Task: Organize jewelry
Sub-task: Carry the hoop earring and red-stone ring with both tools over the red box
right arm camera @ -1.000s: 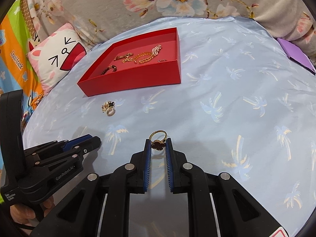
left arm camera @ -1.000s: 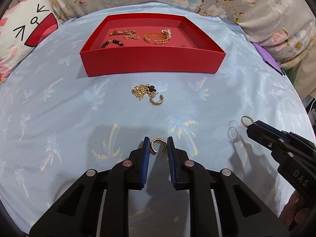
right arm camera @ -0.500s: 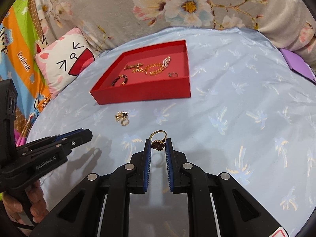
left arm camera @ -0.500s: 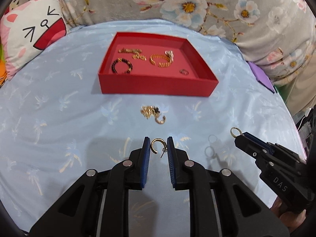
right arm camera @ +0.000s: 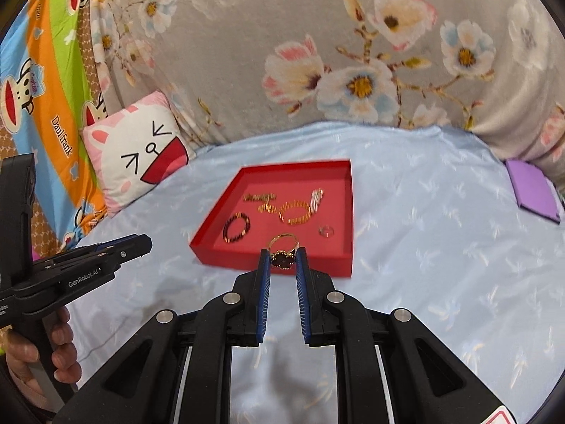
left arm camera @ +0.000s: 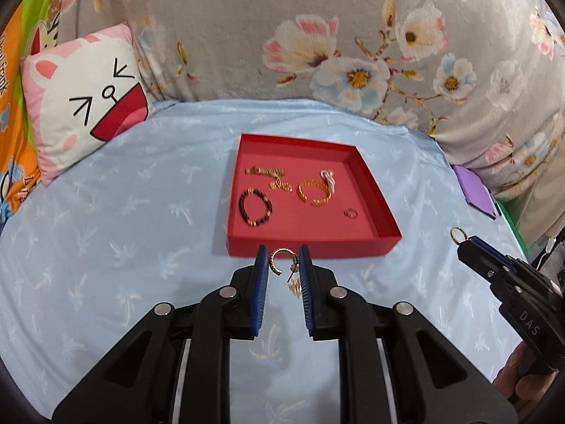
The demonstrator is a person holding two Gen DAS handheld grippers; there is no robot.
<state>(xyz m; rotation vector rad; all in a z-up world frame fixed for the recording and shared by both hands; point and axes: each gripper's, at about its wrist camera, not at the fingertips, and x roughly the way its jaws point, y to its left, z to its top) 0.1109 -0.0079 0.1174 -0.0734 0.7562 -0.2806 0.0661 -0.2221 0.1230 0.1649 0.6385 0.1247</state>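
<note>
The red tray (left arm camera: 310, 245) sits mid-bedsheet (left arm camera: 123, 212), directly ahead of both grippers, its near wall closest. The left gripper (left arm camera: 281, 259) pinches a gold hoop earring (left arm camera: 277, 259); the right gripper (right arm camera: 281, 256) clamps a dark-faced ring (right arm camera: 282, 252). Both hover just short of that wall, about equally near. Floral bedding (left arm camera: 353, 35) rises behind.
</note>
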